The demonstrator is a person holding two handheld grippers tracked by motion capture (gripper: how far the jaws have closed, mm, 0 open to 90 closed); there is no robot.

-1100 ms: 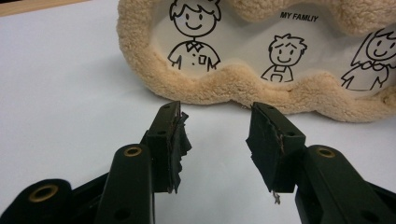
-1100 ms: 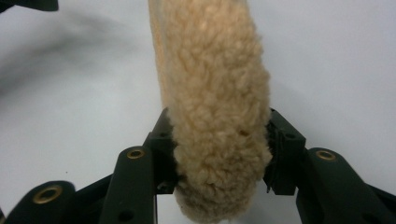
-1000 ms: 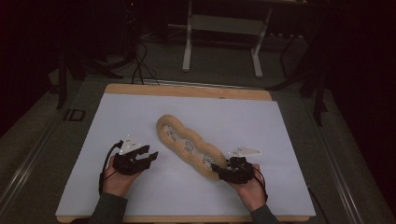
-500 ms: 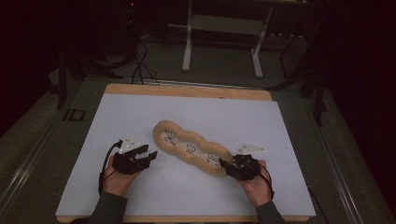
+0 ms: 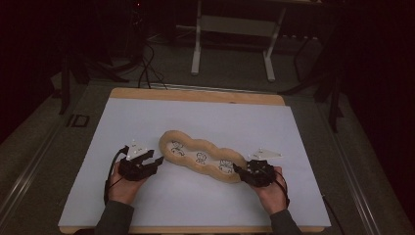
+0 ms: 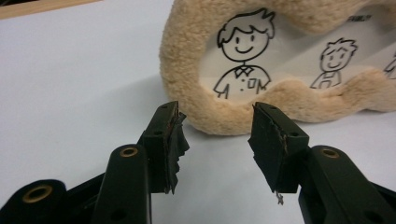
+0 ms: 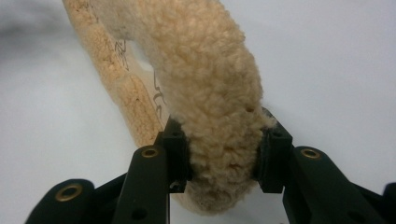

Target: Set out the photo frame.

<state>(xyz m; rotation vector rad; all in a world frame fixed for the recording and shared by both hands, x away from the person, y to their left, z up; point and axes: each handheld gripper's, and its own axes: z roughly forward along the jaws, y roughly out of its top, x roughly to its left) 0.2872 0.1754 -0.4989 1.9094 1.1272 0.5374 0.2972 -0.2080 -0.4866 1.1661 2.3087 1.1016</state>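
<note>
A tan fleece plush frame (image 5: pixel 205 146) with cartoon figures drawn on its white inside lies slantwise on the white mat (image 5: pixel 147 117). My right gripper (image 5: pixel 237 171) holds its lower right end. In the right gripper view both pads press into the fluffy rim (image 7: pixel 205 70), and the right gripper (image 7: pixel 222 154) has just been closing on it. My left gripper (image 5: pixel 157 161) sits just left of the frame's upper left end. In the left gripper view the left gripper (image 6: pixel 215 135) is open, a short way from the rim (image 6: pixel 187 70), with nothing between its jaws.
The mat covers a wooden board whose edge (image 5: pixel 195 94) shows at the back. Beyond it on the dark floor stand a metal table frame (image 5: pixel 235 24) and loose cables (image 5: pixel 147 68). Bare mat lies all around the plush.
The right gripper has shifted slightly to the right and its jaws have narrowed onto the plush's end; the plush has shifted a little with it. The left gripper has stayed where it was.
</note>
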